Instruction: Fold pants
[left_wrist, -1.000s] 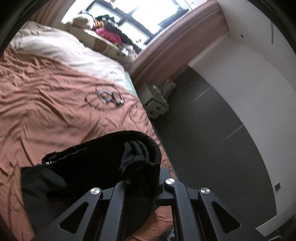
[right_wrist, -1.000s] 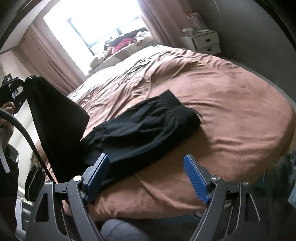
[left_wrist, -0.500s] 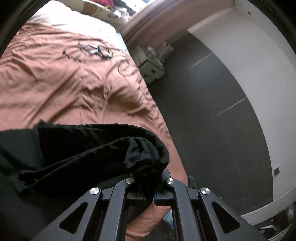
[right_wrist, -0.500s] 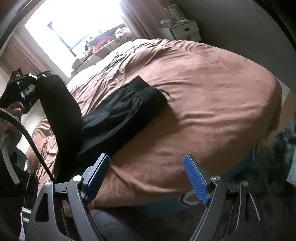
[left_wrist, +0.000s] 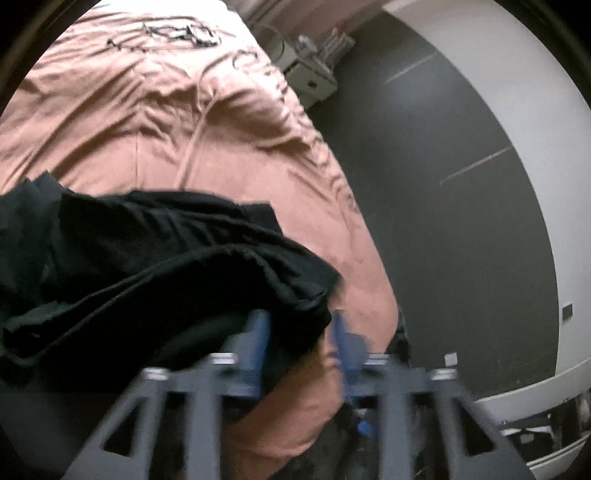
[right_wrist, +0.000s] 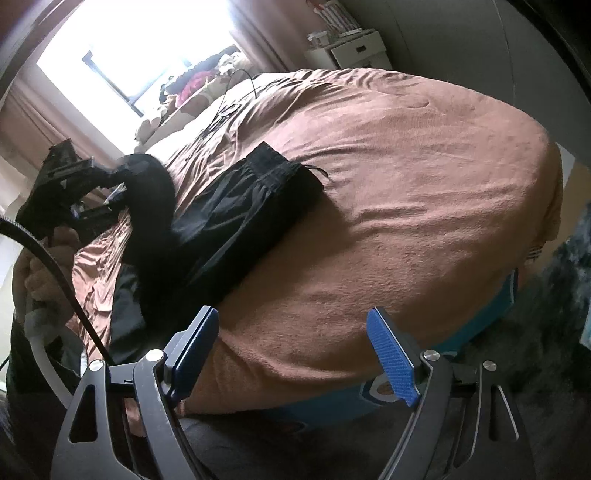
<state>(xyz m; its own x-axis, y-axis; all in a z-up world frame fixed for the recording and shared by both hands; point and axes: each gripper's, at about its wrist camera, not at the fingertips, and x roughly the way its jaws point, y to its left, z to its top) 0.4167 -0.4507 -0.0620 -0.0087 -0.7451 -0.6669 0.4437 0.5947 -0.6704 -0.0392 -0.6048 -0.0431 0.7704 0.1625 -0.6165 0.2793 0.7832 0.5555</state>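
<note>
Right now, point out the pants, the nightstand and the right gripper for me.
pants (right_wrist: 255, 206): right wrist view, on the flat black fabric below the waistband.
nightstand (right_wrist: 360, 50): right wrist view, on its white drawer front.
right gripper (right_wrist: 291, 354): right wrist view, midway between its blue fingertips.
</note>
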